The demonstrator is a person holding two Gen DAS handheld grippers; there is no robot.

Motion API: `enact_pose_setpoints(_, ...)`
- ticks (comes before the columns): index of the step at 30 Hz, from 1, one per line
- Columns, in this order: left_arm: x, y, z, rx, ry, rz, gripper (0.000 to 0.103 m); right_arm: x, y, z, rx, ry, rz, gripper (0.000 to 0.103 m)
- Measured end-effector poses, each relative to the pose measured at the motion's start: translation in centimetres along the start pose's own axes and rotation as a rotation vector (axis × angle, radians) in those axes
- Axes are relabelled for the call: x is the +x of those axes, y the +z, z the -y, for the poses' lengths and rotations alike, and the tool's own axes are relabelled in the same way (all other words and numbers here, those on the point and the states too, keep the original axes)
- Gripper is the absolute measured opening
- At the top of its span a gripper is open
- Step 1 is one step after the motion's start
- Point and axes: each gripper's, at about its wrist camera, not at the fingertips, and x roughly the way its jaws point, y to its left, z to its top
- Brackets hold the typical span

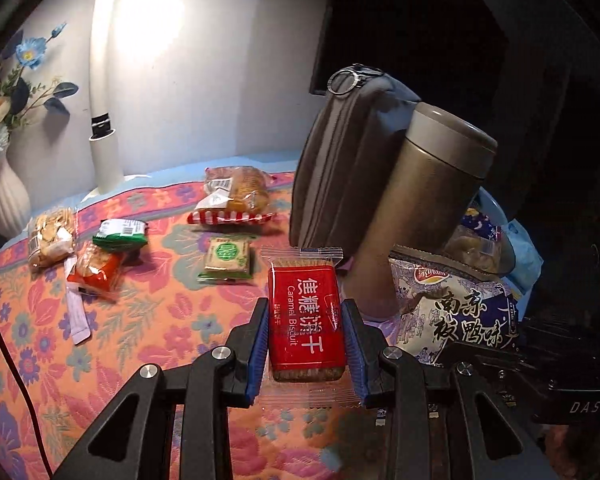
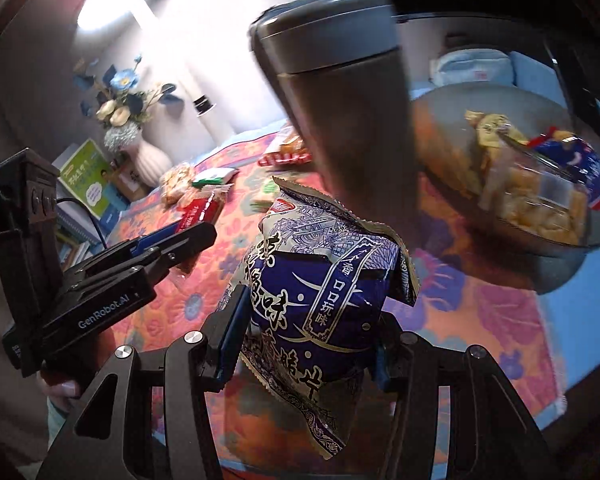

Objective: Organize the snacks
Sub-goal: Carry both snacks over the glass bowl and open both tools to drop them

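Gleaming red caramel biscuit packet (image 1: 306, 320)

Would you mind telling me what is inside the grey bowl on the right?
The grey bowl holds a clear pack of pale yellow snacks, a blue packet and a yellowish wrapper. The thermos covers the bowl's left part, so anything there stays unseen.

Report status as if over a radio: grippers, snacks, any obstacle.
Left gripper shut on caramel biscuit pack. Right gripper shut on blue chip bag. Bowl already holds snacks. Metal flask stands close ahead.
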Motion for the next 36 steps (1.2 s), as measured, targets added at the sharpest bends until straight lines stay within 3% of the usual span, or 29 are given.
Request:
enact_pose_setpoints(13,1.0,1.1,7.2,0.124,-0.080,-0.026,0.033,-3.7,-0.5,4.3,0.056,-0.022,0.024,0.050)
enact_pose_setpoints(21,0.6,2.4,13.0,0.188,-0.158,-0.010,0.033,-9.2,1.6,8.0,0.066,-0.073,0.145,0.050)
enact_pose_setpoints(28,2.1,5.9,17.8,0.120,-0.089,0.047,0.033,-11.4,7.5,11.6,0.033,-0.194,0.265,0.050)
enact_pose_setpoints(36,7.1,9.4,21.7,0.059,-0.001,0.038,0.033,-8.9,14.1,15.6,0.059,-0.226,0.270,0.050)
